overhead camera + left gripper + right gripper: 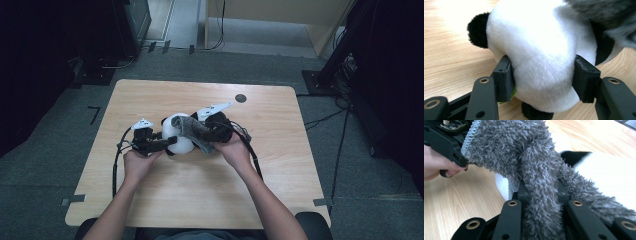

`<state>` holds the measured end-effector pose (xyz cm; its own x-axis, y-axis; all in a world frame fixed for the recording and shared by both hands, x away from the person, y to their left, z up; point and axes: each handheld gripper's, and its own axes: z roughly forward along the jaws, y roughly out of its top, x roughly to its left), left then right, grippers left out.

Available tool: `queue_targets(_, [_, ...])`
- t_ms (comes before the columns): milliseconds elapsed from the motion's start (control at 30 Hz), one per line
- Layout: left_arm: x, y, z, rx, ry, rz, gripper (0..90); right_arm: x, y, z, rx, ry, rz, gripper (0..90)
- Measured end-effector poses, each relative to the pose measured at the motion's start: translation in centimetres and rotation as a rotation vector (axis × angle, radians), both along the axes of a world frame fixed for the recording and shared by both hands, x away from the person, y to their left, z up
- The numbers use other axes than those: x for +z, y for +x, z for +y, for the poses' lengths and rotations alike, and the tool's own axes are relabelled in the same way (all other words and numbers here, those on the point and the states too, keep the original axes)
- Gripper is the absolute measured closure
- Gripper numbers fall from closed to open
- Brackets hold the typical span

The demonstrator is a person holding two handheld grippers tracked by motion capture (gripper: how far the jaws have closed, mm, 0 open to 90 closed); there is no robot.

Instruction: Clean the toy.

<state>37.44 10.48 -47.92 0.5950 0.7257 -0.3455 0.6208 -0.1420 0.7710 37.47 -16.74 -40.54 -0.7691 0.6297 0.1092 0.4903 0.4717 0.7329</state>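
A black-and-white panda plush (176,135) lies at the table's middle, and a grey fuzzy cloth (192,131) is draped over its right side. My left gripper (167,142) comes in from the left. In the left gripper view its pads (505,77) press into the plush's white body (541,50) from both sides. My right gripper (212,132) sits to the right of the plush. In the right gripper view it (541,192) is shut on a fold of the cloth (536,165), which lies against the plush (604,172).
The wooden table (200,190) has bare surface in front and behind. A small dark round mark (241,98) lies toward the far right. Cables (116,170) trail from both grippers toward the front edge. Dark stands and floor cables surround the table.
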Motion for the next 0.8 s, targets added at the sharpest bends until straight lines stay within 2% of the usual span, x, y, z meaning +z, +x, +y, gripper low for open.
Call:
queue_targets(300, [-0.1, 0.0, -0.1, 0.000, -0.007, 0.006, 41.8, 0.7, -0.7, -4.0, -0.063, -0.003, -0.024, 75.3])
queue_targets(500, [-0.2, 0.1, 0.0, -0.005, -0.007, 0.004, 41.5, 0.0, -1.3, -7.0, -0.135, 0.013, -0.031, 75.0])
queue_targets(567, [-0.2, 0.1, 0.0, -0.006, -0.003, 0.000, 41.1, -0.3, -1.3, -7.4, -0.147, 0.026, -0.011, 75.0])
queue_targets(667, [-0.2, 0.0, 0.0, -0.002, -0.005, -0.002, 40.0, -0.3, -1.2, -7.6, -0.149, 0.024, -0.012, 75.1])
queue_targets(733, [-0.3, 0.1, 0.0, -0.003, -0.010, 0.001, 39.8, 0.1, -0.9, -7.8, -0.156, 0.043, -0.008, 75.2])
queue_targets(800, [-0.3, 0.1, 0.1, -0.005, -0.011, 0.002, 39.8, 0.7, -0.5, -8.0, -0.174, 0.033, -0.027, 75.1])
